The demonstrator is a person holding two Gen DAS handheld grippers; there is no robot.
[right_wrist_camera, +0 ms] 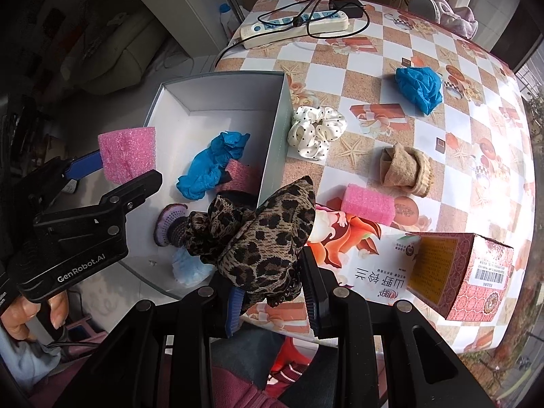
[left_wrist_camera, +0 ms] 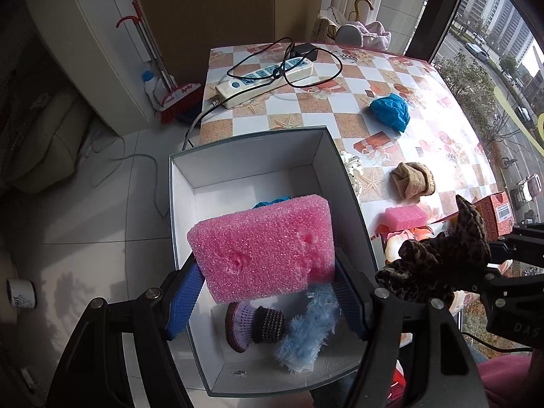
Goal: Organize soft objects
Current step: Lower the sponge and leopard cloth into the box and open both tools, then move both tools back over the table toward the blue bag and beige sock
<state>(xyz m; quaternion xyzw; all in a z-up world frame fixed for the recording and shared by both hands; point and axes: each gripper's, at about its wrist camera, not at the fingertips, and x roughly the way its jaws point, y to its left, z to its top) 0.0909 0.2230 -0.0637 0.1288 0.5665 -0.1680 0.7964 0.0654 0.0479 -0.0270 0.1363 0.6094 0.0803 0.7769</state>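
Note:
My left gripper (left_wrist_camera: 268,289) is shut on a large pink sponge (left_wrist_camera: 265,250) and holds it above the open white box (left_wrist_camera: 183,204); the sponge also shows in the right wrist view (right_wrist_camera: 127,154). My right gripper (right_wrist_camera: 272,292) is shut on a leopard-print scrunchie (right_wrist_camera: 258,238), held over the box's near right corner; it also shows in the left wrist view (left_wrist_camera: 438,255). In the box (right_wrist_camera: 275,125) lie a blue crumpled cloth (right_wrist_camera: 210,165), a purple knitted piece (left_wrist_camera: 253,326) and a light blue fluffy item (left_wrist_camera: 306,329).
On the checkered table (right_wrist_camera: 425,51) lie a white dotted scrunchie (right_wrist_camera: 316,131), a blue cloth (right_wrist_camera: 420,86), a tan sock (right_wrist_camera: 406,168), a small pink sponge (right_wrist_camera: 369,204), a power strip with cables (right_wrist_camera: 295,25) and a red carton (right_wrist_camera: 462,272). The table edge is left of the box.

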